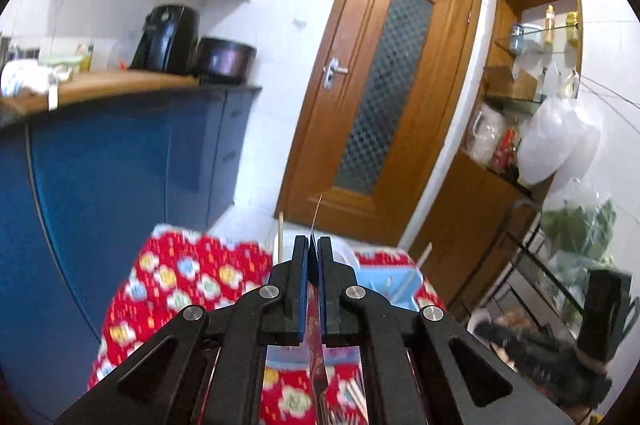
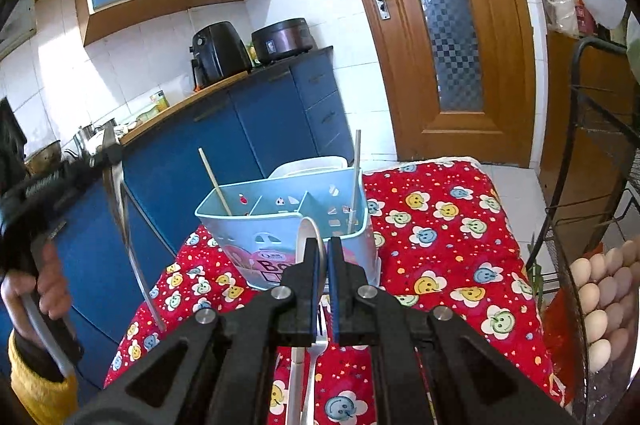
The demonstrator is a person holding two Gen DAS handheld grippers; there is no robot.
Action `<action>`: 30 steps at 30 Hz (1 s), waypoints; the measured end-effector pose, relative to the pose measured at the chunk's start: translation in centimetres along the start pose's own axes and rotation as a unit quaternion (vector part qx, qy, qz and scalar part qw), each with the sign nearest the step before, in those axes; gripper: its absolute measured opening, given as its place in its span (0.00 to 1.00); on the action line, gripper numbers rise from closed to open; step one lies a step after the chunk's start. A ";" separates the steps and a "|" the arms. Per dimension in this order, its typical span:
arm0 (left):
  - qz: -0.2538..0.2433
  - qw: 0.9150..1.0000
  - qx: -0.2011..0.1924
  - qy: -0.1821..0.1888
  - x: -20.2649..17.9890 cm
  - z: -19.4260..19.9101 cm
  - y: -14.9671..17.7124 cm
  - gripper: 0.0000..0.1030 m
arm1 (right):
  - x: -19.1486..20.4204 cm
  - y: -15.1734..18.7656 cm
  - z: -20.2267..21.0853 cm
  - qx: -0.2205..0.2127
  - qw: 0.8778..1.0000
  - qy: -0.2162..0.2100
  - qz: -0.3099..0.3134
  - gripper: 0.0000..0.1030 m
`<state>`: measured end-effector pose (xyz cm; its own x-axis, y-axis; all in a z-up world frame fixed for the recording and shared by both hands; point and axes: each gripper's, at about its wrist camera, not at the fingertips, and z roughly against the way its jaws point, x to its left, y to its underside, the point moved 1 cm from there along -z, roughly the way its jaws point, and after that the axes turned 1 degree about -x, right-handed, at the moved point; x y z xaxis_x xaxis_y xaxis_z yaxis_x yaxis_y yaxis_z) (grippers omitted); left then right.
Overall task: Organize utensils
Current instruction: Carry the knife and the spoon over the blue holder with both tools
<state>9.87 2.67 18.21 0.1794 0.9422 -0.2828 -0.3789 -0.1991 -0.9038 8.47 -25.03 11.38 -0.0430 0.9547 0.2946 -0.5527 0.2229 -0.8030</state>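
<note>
Left gripper (image 1: 314,245) clamped knife (image 2: 120,201) | right gripper (image 2: 325,245) clamped spoon (image 2: 306,229) above caddy (image 2: 280,221) | advice: lower handles slowly into separate compartments.

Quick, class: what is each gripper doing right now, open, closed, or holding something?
Left gripper: closed on a knife, blade edge-on between its fingers.
Right gripper: closed on a white spoon.
</note>
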 end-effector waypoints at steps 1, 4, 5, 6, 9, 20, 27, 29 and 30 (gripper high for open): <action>-0.001 1.000 -0.007 -0.001 0.0 -0.2 -0.5 0.04 | -0.1 -0.2 0.0 -0.001 1.000 0.001 0.002 0.05; -0.010 0.999 -0.033 -0.014 -0.4 -0.7 -2.4 0.04 | -0.3 -0.6 0.0 -0.011 1.000 0.008 0.010 0.05; -0.013 0.999 -0.042 -0.021 -0.5 -1.0 -3.0 0.04 | -0.5 -0.7 -0.1 -0.013 1.000 0.010 0.010 0.05; -0.013 0.998 -0.049 -0.025 -0.5 -1.2 -3.3 0.04 | -0.7 -0.7 -0.2 -0.013 1.000 0.010 0.007 0.05; -0.013 0.996 -0.074 -0.047 -0.6 -2.2 -4.6 0.04 | -1.2 -0.6 -0.6 -0.010 1.000 0.013 0.002 0.05; -0.027 0.992 -0.104 -0.064 -1.7 -5.1 -6.6 0.04 | -1.9 -1.8 -1.3 -0.023 0.999 0.024 0.008 0.05; -0.029 0.991 -0.107 -0.071 -1.5 -7.1 -6.5 0.04 | -1.5 -5.3 -2.6 -0.065 0.997 0.022 0.019 0.05; -0.023 0.992 -0.102 -0.069 -1.2 -7.6 -6.2 0.04 | -1.1 -6.5 -2.8 -0.086 0.996 0.021 0.025 0.05; -0.020 0.993 -0.100 -0.066 -1.0 -7.9 -6.1 0.04 | -0.8 -7.1 -2.9 -0.098 0.994 0.022 0.030 0.05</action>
<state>19.15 0.76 21.44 0.0650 0.9751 -0.2121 -0.1844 -0.1971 -0.9629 14.83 -26.83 15.36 -0.0316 0.9742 0.2235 -0.3763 0.1956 -0.9056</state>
